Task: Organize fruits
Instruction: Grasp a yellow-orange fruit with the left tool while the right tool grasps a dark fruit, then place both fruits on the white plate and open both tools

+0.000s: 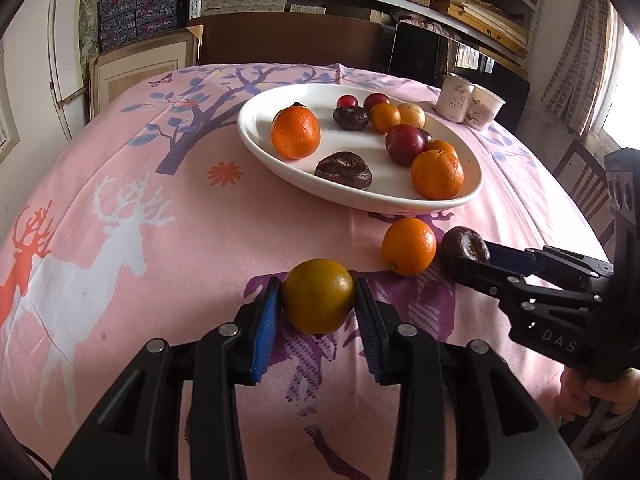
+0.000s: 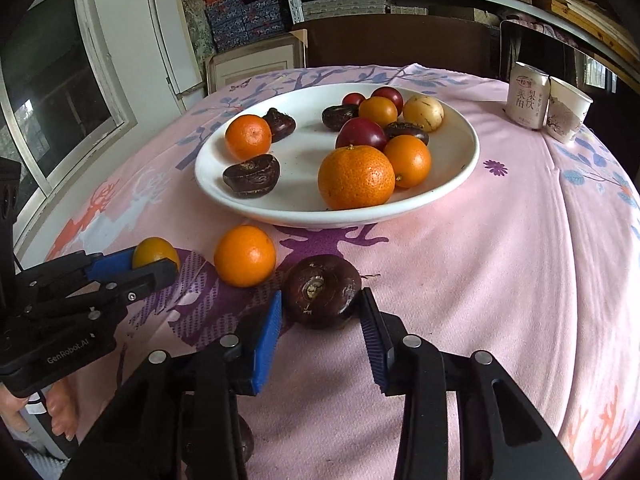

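A white plate (image 1: pixel 256 128) (image 2: pixel 460 160) holds several oranges, red plums and dark brown fruits. My left gripper (image 1: pixel 318 300) (image 2: pixel 160 258) is shut on a yellow-green orange (image 1: pixel 318 300) (image 2: pixel 154 252) resting on the pink cloth. My right gripper (image 2: pixel 320 304) (image 1: pixel 466 252) has its pads touching both sides of a dark brown fruit (image 2: pixel 322 290) (image 1: pixel 464 244) on the cloth. A loose orange (image 1: pixel 408 246) (image 2: pixel 245 256) lies between the two grippers, just in front of the plate.
A drink can (image 2: pixel 526 96) (image 1: pixel 454 98) and a paper cup (image 2: pixel 566 114) (image 1: pixel 486 110) stand at the table's far right. A dark chair back (image 1: pixel 288 38) and shelves are behind the table. A wooden chair (image 1: pixel 588 184) is at the right.
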`<state>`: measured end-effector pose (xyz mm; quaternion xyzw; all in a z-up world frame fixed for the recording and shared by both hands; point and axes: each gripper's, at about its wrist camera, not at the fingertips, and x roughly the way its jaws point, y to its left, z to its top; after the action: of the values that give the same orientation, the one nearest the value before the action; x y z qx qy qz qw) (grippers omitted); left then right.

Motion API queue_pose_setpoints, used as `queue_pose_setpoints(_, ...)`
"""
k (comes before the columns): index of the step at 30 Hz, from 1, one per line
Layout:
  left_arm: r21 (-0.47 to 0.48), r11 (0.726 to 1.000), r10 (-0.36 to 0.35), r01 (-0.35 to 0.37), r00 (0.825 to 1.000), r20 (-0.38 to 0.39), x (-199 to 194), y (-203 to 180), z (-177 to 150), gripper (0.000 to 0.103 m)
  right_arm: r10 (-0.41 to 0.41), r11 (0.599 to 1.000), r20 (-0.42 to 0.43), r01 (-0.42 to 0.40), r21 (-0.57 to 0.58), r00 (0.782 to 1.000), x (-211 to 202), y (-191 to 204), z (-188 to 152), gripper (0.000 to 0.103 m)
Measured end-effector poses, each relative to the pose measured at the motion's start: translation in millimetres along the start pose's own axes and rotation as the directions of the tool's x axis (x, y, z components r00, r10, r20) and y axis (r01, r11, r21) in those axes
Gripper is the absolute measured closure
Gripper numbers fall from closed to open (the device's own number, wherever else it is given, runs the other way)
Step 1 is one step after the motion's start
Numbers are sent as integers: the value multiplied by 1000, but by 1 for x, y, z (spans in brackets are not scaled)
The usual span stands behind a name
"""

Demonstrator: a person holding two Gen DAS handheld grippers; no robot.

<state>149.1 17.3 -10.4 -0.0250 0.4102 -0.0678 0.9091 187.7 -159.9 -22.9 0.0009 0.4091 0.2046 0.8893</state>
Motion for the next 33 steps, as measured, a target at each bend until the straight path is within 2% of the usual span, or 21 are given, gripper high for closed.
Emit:
queue_pose_setpoints(5,24,999,-23,21,995,98,-22,-9,13,67,37,996,144,-49,80,989,-43,-22,9,64)
queue_pose_setpoints(8,60,998,4,-12,991,135,-25,-18,40,67,25,992,211,-51,119,977,-57,-33,31,64)
queue_pose_setpoints(13,49,999,5,-13,988,156,-3,-28,83,67,26,985,202,-59,162,979,-38,-43,75,64)
queue_pose_setpoints(17,17,1000,-4,2,990,142,24,-25,97,66,56,973,201,-99,209,978,-8,-48,86,61)
queue_pose_setpoints(18,8,1000,-15,14,989,149,28,-22,96,55,68,965,213,-118,232,975,-2,-51,84,61)
queue_pose_setpoints(19,3,1000,-27,27,987,155,30,-20,94,37,62,959,210,-116,257,976,3,-56,81,45)
queue_pose_setpoints(20,1,1000,-26,26,987,161,30,-18,93,31,63,956,205,-118,267,977,5,-59,80,36)
queue_pose_setpoints(25,-9,1000,-23,25,981,191,17,-10,89,27,120,926,296,-214,311,948,-27,-74,75,36)
queue_pose_setpoints(27,-16,1000,-22,25,981,193,8,-7,81,25,113,927,322,-217,306,940,-44,-75,69,35)
queue_pose_setpoints(30,-11,999,-38,40,987,159,2,-7,63,24,86,925,336,-201,323,938,-57,-79,51,31)
queue_pose_setpoints(33,31,998,-51,47,990,132,-4,-17,43,24,78,911,299,-190,365,951,-55,-85,27,29)
